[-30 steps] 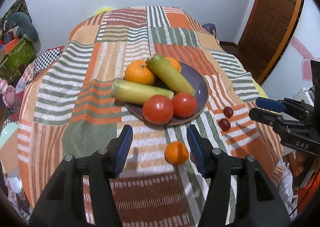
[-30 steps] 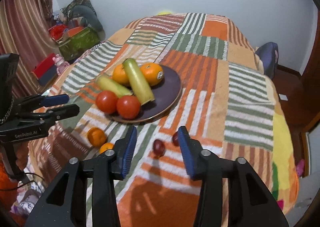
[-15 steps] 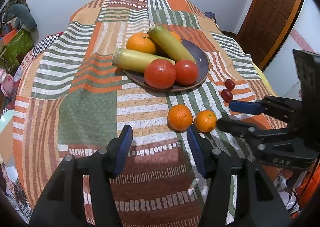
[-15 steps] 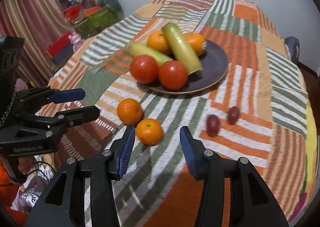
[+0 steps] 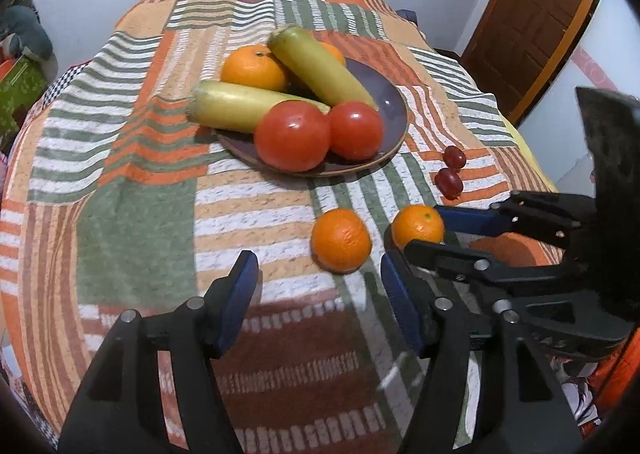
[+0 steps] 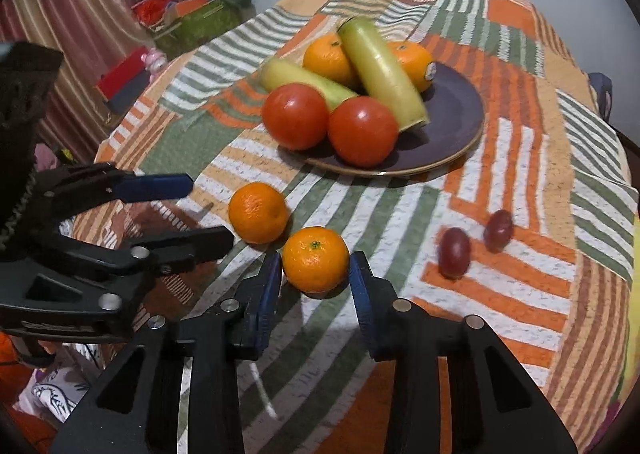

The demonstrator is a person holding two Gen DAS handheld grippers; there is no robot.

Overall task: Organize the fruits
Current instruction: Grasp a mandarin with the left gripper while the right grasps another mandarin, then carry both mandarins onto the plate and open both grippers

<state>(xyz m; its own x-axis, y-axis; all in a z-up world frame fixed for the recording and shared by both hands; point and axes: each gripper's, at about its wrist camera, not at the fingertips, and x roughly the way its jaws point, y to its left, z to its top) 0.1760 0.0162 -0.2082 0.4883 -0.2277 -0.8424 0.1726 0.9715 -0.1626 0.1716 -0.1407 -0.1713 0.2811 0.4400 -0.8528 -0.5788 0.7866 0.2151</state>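
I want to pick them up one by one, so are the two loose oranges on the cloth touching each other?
Apart. The left wrist view shows striped cloth between the left orange and the right orange.

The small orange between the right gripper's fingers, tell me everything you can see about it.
The small orange is round, bright orange, with dimpled peel and a little green stem scar facing up. It looks whole and unbruised. It sits on the striped patchwork cloth, off the plate, just beside a second loose orange. The right gripper is open, its blue-padded fingers flanking it closely on both sides; whether the pads touch the peel cannot be told.
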